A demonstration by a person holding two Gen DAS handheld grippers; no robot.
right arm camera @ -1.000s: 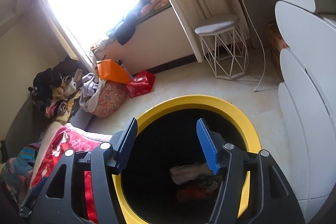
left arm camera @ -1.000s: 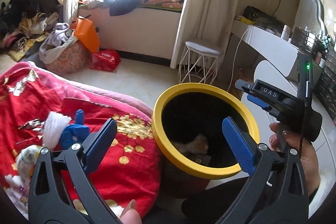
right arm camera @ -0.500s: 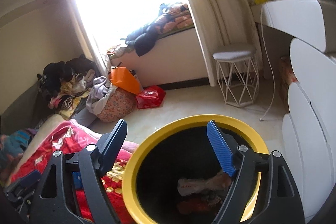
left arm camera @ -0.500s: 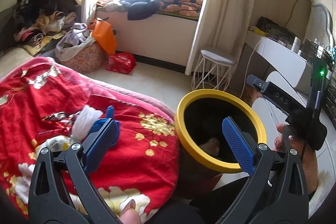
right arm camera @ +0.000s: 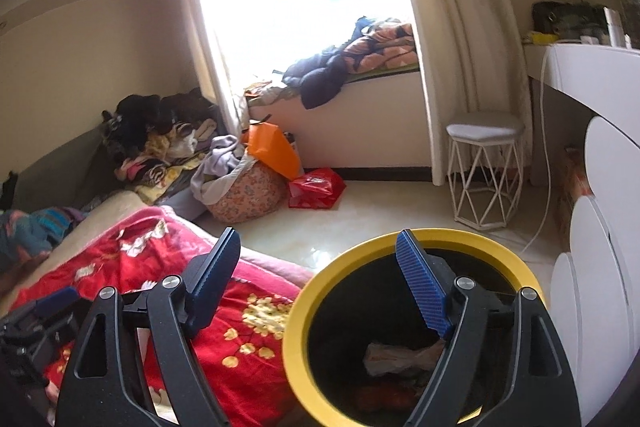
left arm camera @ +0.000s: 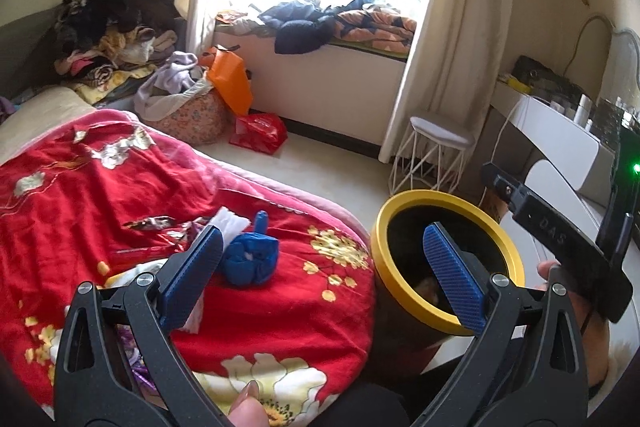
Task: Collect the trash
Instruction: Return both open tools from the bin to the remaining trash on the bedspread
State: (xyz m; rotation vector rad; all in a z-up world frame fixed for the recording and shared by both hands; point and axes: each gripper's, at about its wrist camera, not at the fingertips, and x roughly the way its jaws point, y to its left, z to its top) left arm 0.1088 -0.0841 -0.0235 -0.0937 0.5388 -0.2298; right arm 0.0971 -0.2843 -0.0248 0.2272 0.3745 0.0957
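Observation:
A black bin with a yellow rim point(left arm camera: 404, 203) point(right arm camera: 304, 291) stands on the floor beside the bed. Crumpled wrappers point(right arm camera: 396, 357) lie inside it. On the red floral blanket point(left arm camera: 100, 195) lie a crumpled blue glove point(left arm camera: 250, 257), a white tissue point(left arm camera: 230, 223) and shiny wrappers point(left arm camera: 176, 229). My left gripper point(left arm camera: 324, 271) is open and empty, above the blanket's edge, its left finger next to the glove. My right gripper point(right arm camera: 320, 287) is open and empty, above the bin's near rim; it also shows in the left wrist view point(left arm camera: 560, 239).
A white wire stool point(left arm camera: 434, 157) stands by the curtain. A white dresser point(right arm camera: 600, 211) is right of the bin. A floral basket of clothes point(left arm camera: 188, 113), an orange bag point(left arm camera: 232, 85) and a red bag point(left arm camera: 260, 131) sit on the floor by the window seat.
Both grippers have pulled back and tilted up from the bin. The left one swung left over the blanket, so the blue glove and tissue now sit beside its left finger.

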